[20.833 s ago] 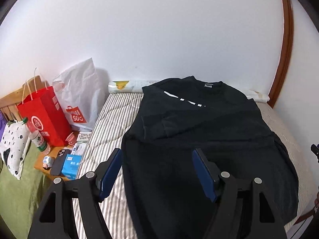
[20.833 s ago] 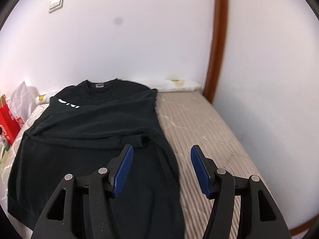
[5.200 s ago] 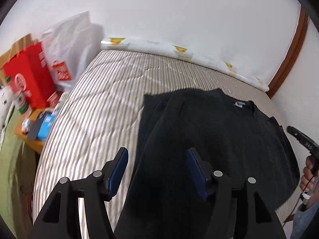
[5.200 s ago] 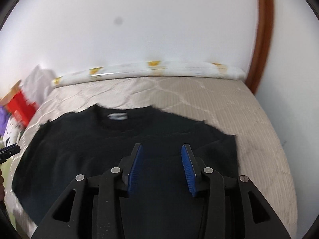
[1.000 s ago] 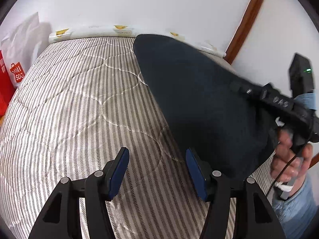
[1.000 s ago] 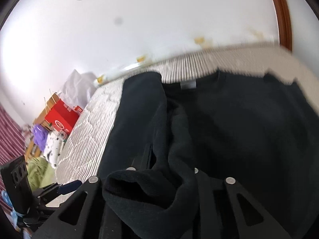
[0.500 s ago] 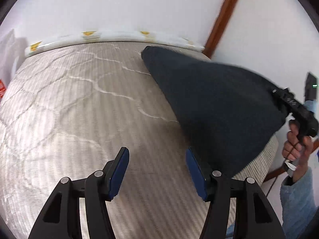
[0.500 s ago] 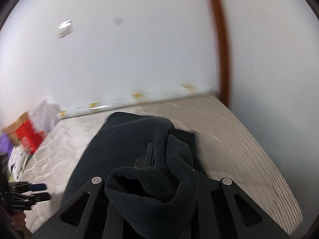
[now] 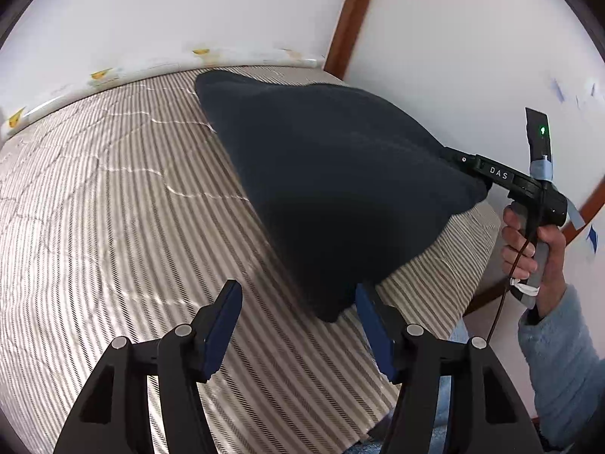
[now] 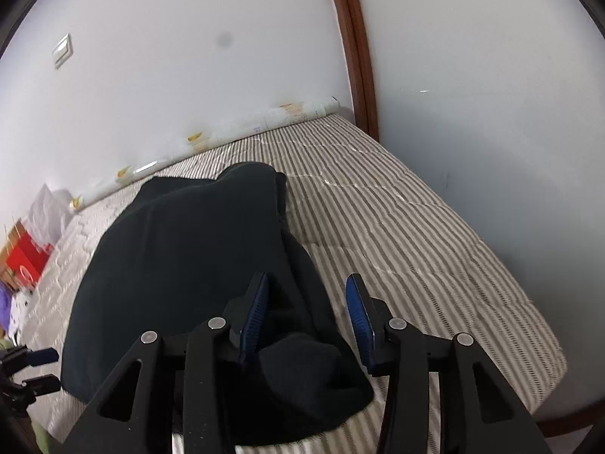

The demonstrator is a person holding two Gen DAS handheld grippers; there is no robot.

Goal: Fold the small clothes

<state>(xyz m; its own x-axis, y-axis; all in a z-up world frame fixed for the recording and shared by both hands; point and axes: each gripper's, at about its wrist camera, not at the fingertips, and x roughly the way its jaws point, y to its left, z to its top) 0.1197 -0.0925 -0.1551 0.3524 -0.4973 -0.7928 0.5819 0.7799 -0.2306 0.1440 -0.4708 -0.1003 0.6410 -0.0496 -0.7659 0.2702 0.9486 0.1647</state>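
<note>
A black sweatshirt lies folded over itself on the striped mattress, its right end still raised. My left gripper is open and empty, with the garment's near corner just beyond its right finger. My right gripper is open, and the bunched black fabric lies between and under its fingers. In the left wrist view the right gripper's body shows at the garment's right edge, held by a hand.
The white wall and a brown door frame bound the bed at the back and right. A rolled white sheet lies along the wall. A red bag and a white bag stand off the bed's left end.
My right gripper has opened and let the sweatshirt's bunched edge drop onto the mattress. Over the last seconds it carried that edge across, folding the garment over. The left gripper stayed open.
</note>
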